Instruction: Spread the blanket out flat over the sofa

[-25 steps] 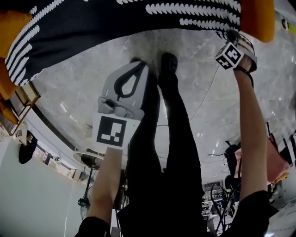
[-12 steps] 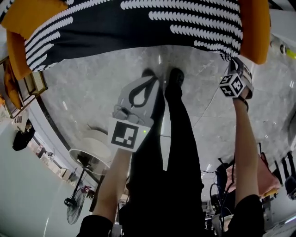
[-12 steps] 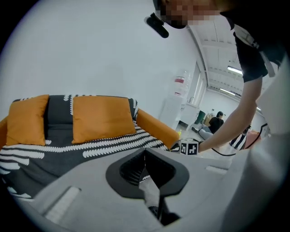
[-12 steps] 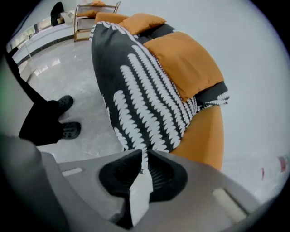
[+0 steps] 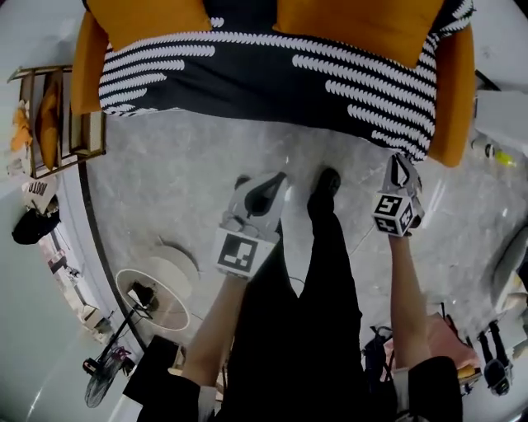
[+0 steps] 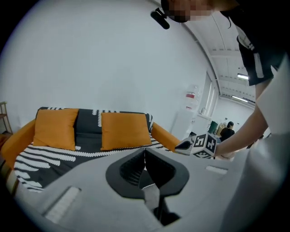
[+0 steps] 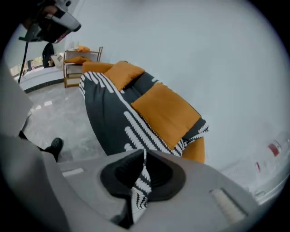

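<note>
The black blanket with white dashes lies spread over the orange sofa, under two orange cushions. Its front edge hangs down the seat front. My right gripper is at the blanket's front right corner. Its jaws have just been closing, and patterned fabric shows between them. My left gripper is shut and empty over the floor, short of the sofa. In the left gripper view the left gripper faces the seat, the blanket and the cushions.
A wooden shelf rack stands left of the sofa. A round white base sits on the marble floor at the lower left. The person's black shoes are between the grippers. The right gripper's marker cube shows in the left gripper view.
The view has pulled back, so the whole sofa and both cushions now show, smaller. Both grippers have come down in the picture with it. The right one has stayed at the blanket's corner.
</note>
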Demonstrator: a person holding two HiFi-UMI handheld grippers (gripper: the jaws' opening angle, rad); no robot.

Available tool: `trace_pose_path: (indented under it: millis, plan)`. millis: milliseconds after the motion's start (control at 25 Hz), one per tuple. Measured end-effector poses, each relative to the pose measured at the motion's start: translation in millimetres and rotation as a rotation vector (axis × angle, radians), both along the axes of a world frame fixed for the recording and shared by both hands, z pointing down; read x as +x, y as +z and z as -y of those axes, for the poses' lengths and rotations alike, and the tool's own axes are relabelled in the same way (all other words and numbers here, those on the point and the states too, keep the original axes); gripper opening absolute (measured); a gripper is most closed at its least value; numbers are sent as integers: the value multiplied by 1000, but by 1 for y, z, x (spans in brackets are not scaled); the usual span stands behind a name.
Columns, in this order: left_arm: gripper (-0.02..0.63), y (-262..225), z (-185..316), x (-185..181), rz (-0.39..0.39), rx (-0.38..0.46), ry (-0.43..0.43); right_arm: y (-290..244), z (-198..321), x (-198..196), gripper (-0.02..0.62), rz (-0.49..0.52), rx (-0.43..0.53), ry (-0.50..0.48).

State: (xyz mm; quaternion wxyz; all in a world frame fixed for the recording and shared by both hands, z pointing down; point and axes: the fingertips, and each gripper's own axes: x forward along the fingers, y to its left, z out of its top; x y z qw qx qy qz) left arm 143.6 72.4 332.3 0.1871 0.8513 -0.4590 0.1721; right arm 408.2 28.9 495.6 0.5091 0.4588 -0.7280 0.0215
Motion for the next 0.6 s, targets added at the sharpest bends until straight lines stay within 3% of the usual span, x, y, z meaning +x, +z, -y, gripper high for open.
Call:
trace_pose_path:
  millis: [320, 600]
  plan:
    - [12, -75, -45, -164, -16, 58, -51, -133, -21, -178, 5, 155, 82, -21]
    - [12, -113, -74, -295, -7, 91, -128, -218, -34, -335, 5, 440, 114, -81]
